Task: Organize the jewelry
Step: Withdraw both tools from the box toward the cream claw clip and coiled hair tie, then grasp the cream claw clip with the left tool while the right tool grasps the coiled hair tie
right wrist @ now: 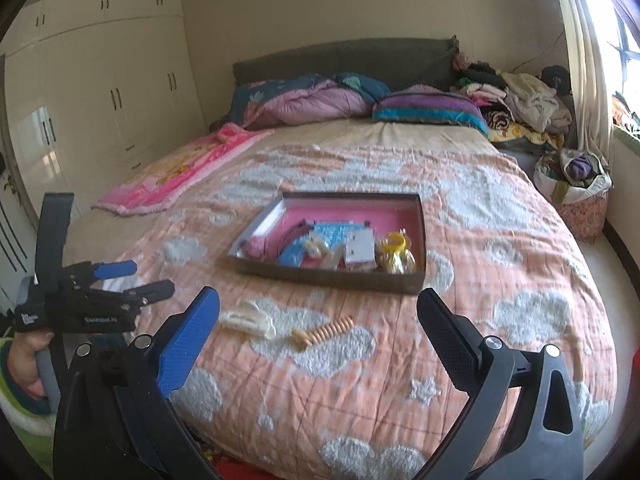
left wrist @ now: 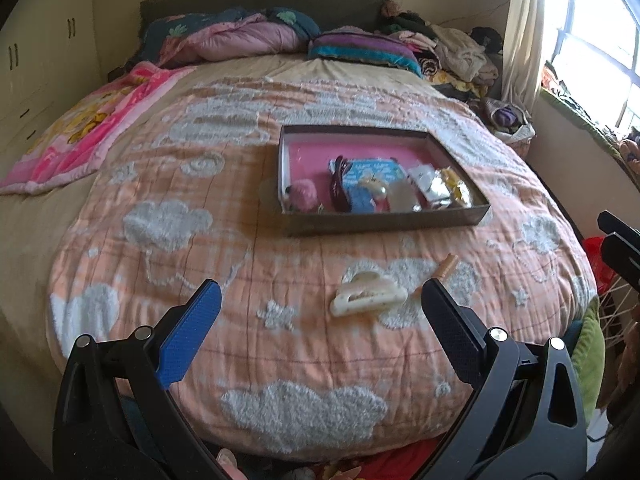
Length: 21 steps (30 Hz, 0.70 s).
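A shallow box with a pink floor (left wrist: pixel 312 152) (right wrist: pixel 320 210) sits mid-bed and holds several small items, among them a pink pom-pom (left wrist: pixel 302 196), a blue card (left wrist: pixel 368 172) and yellow pieces (right wrist: pixel 394 242). A cream hair claw clip (left wrist: pixel 366 294) (right wrist: pixel 250 320) lies on the quilt in front of the box. A tan spiral hair piece (right wrist: pixel 324 332) (left wrist: pixel 446 266) lies just right of it. My left gripper (left wrist: pixel 320 300) (right wrist: pixel 136 278) is open and empty above the near quilt, the clip between its fingers' line. My right gripper (right wrist: pixel 318 312) is open and empty, above the clip and spiral.
The bed carries an orange quilt with white clouds (left wrist: pixel 200 240) (right wrist: pixel 480 300), a pink blanket (left wrist: pixel 80 136) at left, pillows and a clothes pile (right wrist: pixel 520 100) at the headboard. Wardrobes (right wrist: pixel 100 80) stand left. A bag of items (right wrist: pixel 576 188) and a window are at right.
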Each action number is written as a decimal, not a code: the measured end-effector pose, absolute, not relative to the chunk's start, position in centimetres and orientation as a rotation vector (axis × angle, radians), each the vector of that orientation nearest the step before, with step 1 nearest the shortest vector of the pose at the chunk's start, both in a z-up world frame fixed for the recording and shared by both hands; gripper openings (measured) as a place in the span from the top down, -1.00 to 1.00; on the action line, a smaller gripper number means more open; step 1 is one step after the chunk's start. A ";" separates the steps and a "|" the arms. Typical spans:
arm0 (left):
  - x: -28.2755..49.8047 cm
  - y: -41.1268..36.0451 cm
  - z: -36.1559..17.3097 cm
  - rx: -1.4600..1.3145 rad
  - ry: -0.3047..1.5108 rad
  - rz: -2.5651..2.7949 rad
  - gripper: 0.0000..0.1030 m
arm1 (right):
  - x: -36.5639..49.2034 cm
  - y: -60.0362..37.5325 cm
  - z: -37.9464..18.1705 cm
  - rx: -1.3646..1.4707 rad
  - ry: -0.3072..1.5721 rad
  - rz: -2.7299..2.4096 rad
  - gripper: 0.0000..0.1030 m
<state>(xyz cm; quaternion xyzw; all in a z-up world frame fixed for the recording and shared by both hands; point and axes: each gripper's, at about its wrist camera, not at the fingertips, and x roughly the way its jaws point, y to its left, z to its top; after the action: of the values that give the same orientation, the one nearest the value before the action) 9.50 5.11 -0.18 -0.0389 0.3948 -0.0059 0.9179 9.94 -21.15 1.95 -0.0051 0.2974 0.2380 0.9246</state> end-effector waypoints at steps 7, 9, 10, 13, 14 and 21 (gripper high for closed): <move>9.8 4.4 -2.8 -0.052 0.863 -0.026 -0.82 | 11.6 -21.1 -1.6 0.034 0.734 0.509 -0.91; 10.0 4.0 -3.8 -0.047 0.882 -0.043 -0.82 | 12.4 -21.1 -2.8 0.063 0.776 0.515 -0.91; 10.1 3.7 -4.2 -0.042 0.888 -0.049 -0.82 | 12.9 -21.2 -3.3 0.082 0.796 0.518 -0.91; 10.5 3.0 -5.4 -0.033 0.908 -0.070 -0.82 | 14.6 -21.1 -5.3 0.134 0.876 0.520 -0.91; 10.7 2.7 -5.9 -0.032 0.916 -0.081 -0.82 | 14.9 -20.9 -5.8 0.141 0.892 0.526 -0.90; 12.4 2.1 -8.3 -0.046 0.955 -0.096 -0.82 | 18.0 -19.0 -8.9 0.200 1.013 0.559 -0.57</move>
<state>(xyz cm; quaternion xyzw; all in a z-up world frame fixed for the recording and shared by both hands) 12.43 2.06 -8.26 -0.0220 0.4593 -0.0463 0.8868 18.02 -18.99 -8.85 0.0943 0.4779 0.2638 0.8326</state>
